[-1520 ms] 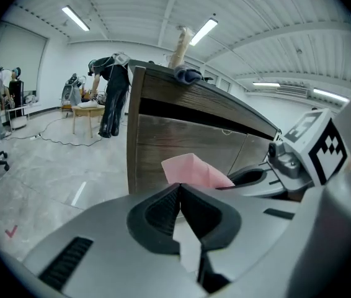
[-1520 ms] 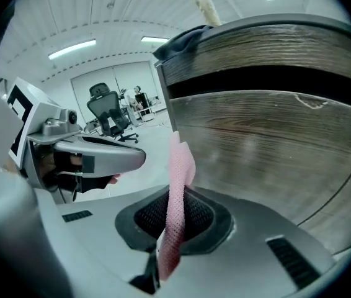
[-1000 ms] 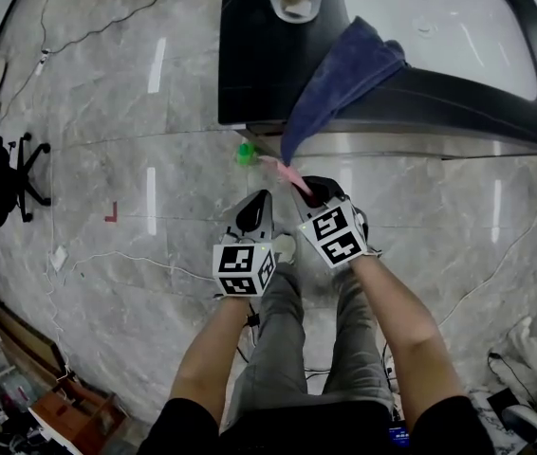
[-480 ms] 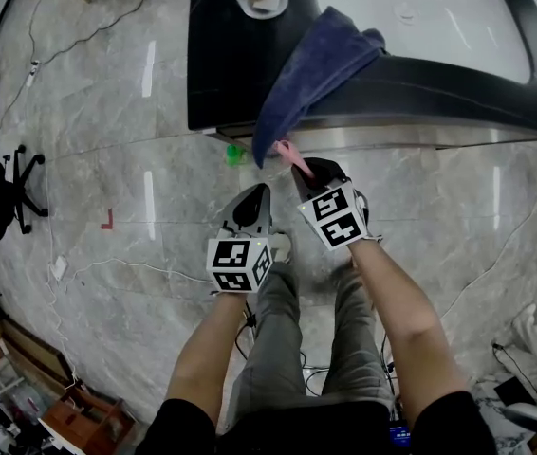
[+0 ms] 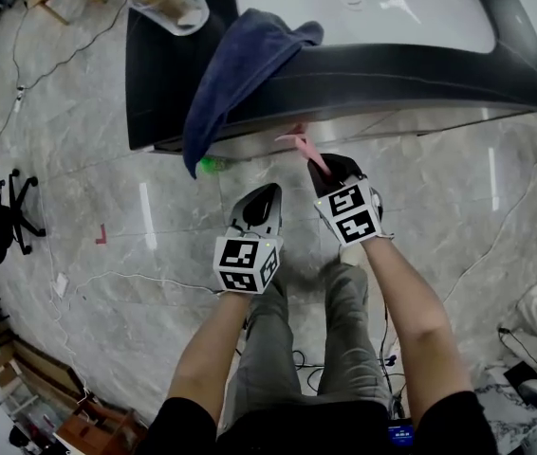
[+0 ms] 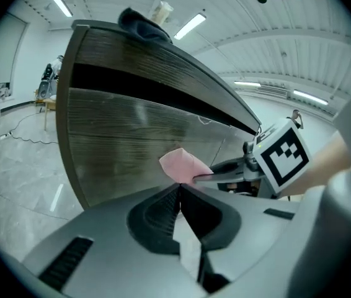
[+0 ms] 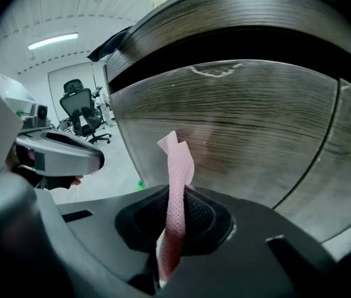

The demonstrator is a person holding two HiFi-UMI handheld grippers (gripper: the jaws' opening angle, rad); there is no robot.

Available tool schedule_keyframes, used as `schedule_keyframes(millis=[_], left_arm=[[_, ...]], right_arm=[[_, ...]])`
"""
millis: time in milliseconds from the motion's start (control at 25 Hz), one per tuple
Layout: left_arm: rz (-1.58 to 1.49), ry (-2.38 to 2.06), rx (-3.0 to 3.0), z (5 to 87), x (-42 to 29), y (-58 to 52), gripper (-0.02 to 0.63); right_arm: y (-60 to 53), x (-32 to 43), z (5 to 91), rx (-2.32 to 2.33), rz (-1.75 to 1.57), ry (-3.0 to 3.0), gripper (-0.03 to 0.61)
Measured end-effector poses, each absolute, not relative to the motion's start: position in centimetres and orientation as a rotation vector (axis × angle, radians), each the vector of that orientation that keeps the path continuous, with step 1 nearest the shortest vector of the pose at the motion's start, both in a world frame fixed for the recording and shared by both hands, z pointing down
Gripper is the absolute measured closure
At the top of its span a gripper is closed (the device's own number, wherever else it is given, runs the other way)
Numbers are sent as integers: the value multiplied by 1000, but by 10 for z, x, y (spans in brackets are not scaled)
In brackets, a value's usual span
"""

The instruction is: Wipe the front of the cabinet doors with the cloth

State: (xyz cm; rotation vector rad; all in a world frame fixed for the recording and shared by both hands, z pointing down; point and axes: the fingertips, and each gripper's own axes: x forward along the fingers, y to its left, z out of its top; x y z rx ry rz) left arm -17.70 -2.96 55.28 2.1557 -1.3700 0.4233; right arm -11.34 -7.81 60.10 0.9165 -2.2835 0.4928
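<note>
Seemingly unstarted | right claw (image 7: 174, 211) pinches pink cloth (image 7: 177, 166) mid-frame, near cabinet door (image 7: 256, 117); left claw (image 6: 178, 194) closed, empty | all wiping likely remains

Cloth (image 5: 297, 143) in right hand-held gripper (image 5: 329, 171), before cabinet door (image 7: 237, 117); left hand-held gripper (image 5: 265, 195) just left; towel (image 5: 235, 64) over cabinet (image 5: 392, 69) edge.

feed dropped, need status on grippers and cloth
Right gripper shut on pink cloth, held up at cabinet door, contact unclear. Left gripper shut, empty, beside it. Blue towel hangs over the cabinet front to the left, may obstruct.
</note>
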Motion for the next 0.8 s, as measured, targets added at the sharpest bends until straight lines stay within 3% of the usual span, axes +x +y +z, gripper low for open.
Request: schedule_keyframes(millis=[800], left_arm=[[463, -1216, 2238, 565, -40, -51, 603]], right_arm=[[-97, 39, 608, 1077, 517, -2201, 537]])
